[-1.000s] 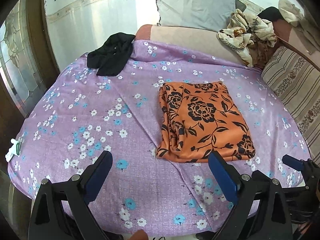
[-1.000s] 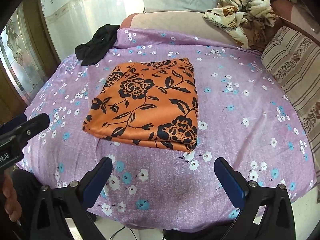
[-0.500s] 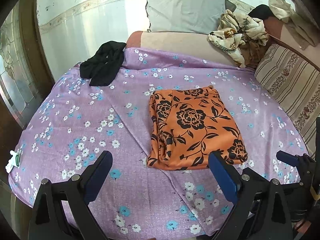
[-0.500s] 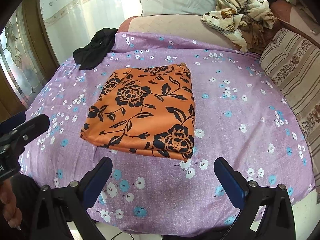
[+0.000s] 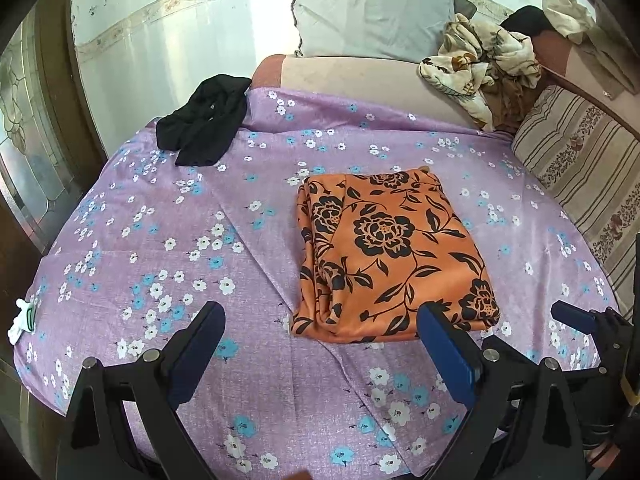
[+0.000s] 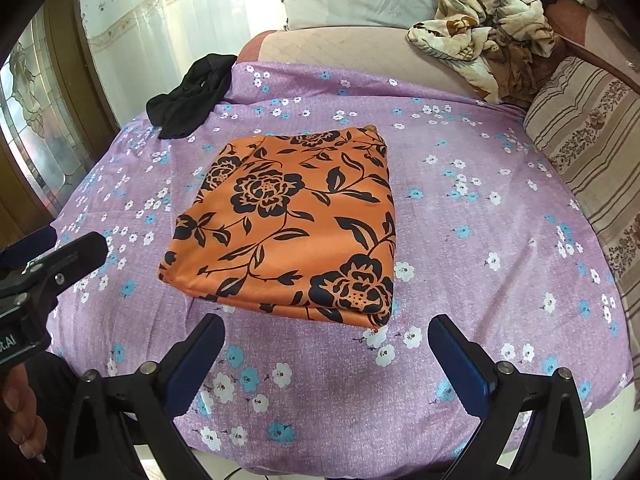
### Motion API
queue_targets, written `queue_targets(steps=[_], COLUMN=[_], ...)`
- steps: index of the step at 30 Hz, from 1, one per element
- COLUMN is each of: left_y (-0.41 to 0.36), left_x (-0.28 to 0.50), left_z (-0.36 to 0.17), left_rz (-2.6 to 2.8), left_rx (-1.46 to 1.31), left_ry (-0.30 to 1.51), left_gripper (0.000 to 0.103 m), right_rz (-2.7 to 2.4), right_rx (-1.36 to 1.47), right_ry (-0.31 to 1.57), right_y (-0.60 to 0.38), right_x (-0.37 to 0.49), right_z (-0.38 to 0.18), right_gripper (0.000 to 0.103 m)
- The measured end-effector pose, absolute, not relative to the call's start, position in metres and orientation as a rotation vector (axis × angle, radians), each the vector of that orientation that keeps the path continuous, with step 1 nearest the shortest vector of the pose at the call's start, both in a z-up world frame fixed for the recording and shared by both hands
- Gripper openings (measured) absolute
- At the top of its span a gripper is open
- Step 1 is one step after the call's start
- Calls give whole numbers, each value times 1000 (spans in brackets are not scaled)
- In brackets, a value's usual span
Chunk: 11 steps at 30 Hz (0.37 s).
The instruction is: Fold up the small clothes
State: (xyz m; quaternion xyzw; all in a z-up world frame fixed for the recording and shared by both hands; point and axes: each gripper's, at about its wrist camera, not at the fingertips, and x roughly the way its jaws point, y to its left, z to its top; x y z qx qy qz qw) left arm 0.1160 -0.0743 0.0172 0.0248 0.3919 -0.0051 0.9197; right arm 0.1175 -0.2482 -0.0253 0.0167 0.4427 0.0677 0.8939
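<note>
folded orange garment [image 5: 384, 256] ahead of our fingers

soft, light, likely slippery; we'd pinch its near edge. left gripper [image 5: 320, 344] and right gripper [image 6: 326, 354] both spread, empty.

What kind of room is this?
Probably a bedroom at home. There is a bed under a purple flowered sheet, a grey pillow against the wall, and a folded orange cloth lying on the sheet.
</note>
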Motion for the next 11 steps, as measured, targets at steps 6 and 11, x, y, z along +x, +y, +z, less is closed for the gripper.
queue_targets(steps=[6, 11], left_y=[-74, -74], left_x=[120, 122], left_z=[19, 20], left_rz=[-29, -18], left_rx=[37, 48], left_ry=[789, 768], left_gripper=[97, 97], right_rz=[141, 142], right_rx=[34, 36], right_ry=[930, 935], right_y=[-249, -248], right_x=[121, 127], right_z=[-29, -32], right_gripper=[103, 103])
